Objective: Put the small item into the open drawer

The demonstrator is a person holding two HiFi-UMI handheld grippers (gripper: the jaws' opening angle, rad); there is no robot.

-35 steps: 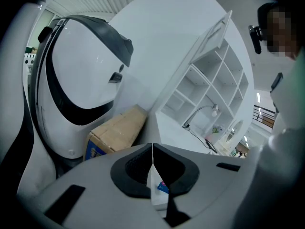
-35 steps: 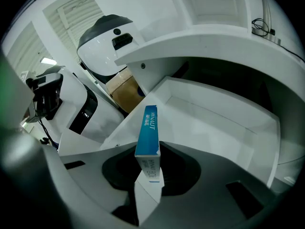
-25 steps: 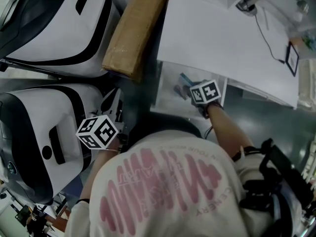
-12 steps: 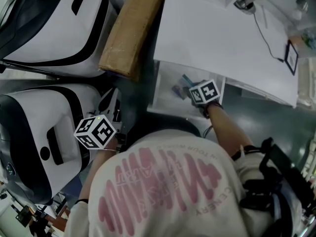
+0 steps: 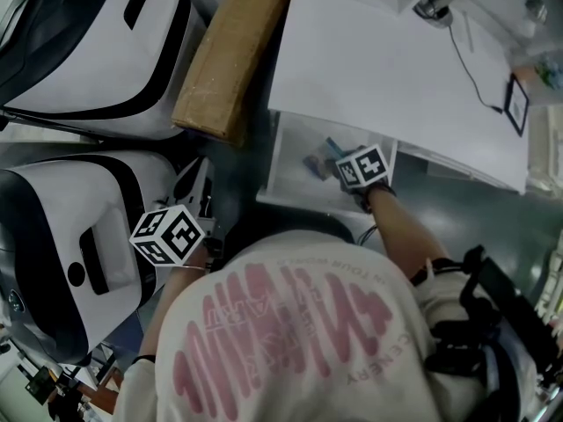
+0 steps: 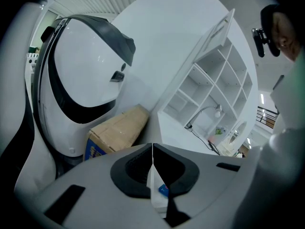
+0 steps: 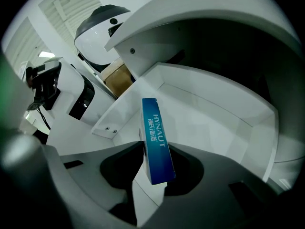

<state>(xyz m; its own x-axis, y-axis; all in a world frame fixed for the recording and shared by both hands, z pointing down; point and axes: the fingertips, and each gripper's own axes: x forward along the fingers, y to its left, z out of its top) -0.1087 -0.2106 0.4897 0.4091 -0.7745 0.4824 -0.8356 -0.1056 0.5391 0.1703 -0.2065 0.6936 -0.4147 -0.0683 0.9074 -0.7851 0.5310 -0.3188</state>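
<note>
The small item is a blue box (image 7: 155, 137) printed HYNAUT, standing on end between the jaws of my right gripper (image 7: 153, 144). The jaws have just been opening a little, and their tips still lie against the box's sides. Box and gripper hang inside the open white drawer (image 7: 214, 113), just above its floor. In the head view the right gripper (image 5: 339, 158) reaches down into the drawer (image 5: 286, 161), where the blue box (image 5: 332, 143) shows beside the marker cube. My left gripper (image 6: 152, 151) is shut on nothing, held off to the left by the white machine (image 5: 62, 244).
A cardboard box (image 5: 230, 51) leans between the white cabinet top (image 5: 387, 77) and two large white-and-black machines (image 5: 97, 51). A small greyish item (image 5: 314, 162) lies in the drawer. A cable and lamp (image 5: 440, 3) sit on the cabinet. Open shelves (image 6: 209, 80) stand behind it.
My right gripper has sunk slightly deeper into the drawer with the blue box still between its jaws. The left gripper has stayed where it was.
</note>
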